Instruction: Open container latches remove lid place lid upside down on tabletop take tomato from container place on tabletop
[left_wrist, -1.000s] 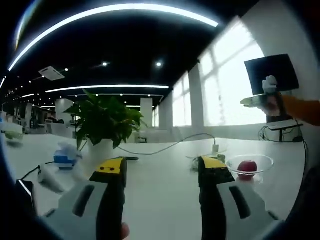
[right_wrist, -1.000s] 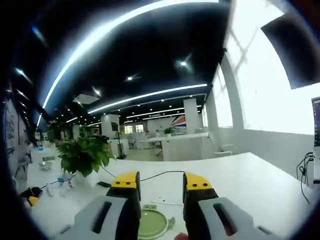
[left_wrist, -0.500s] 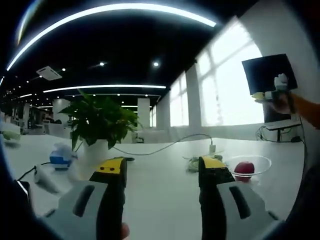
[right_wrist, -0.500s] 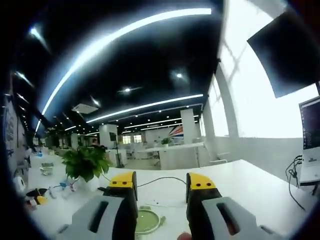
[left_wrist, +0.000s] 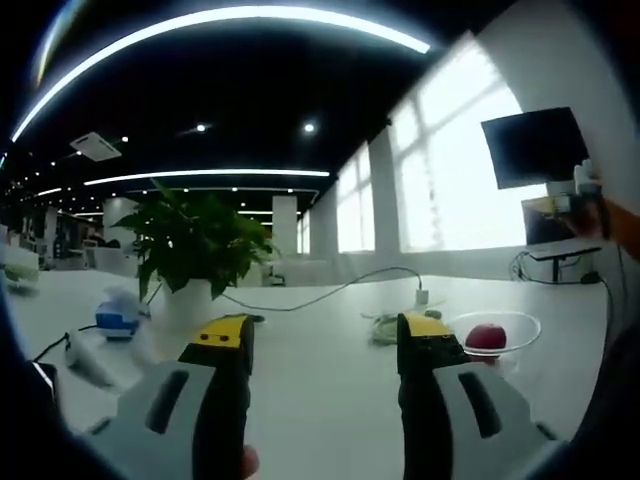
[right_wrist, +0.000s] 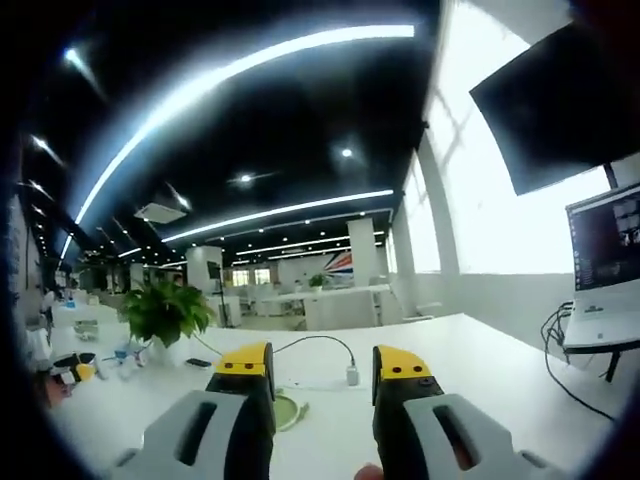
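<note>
In the left gripper view a red tomato (left_wrist: 487, 337) sits in a clear shallow container (left_wrist: 520, 325) on the white table, just right of my right-hand jaw. My left gripper (left_wrist: 322, 335) is open with nothing between its yellow-tipped jaws. A hand in an orange sleeve holds the right gripper (left_wrist: 585, 190) high at the far right edge. In the right gripper view the green lid (right_wrist: 288, 410) lies flat on the table, partly behind the left-hand jaw. The right gripper (right_wrist: 322, 365) is open and holds nothing, above the table.
A potted plant (left_wrist: 195, 245) and a blue-and-white object (left_wrist: 115, 312) stand at the left. A cable with a white plug (left_wrist: 425, 297) crosses the table. A wall monitor (left_wrist: 535, 148) hangs at the right. A laptop (right_wrist: 605, 265) stands at the far right of the table.
The right gripper has swung right and up: the lid slid left behind its jaw and the laptop came into view. In the left gripper view it drifted toward the right edge.
</note>
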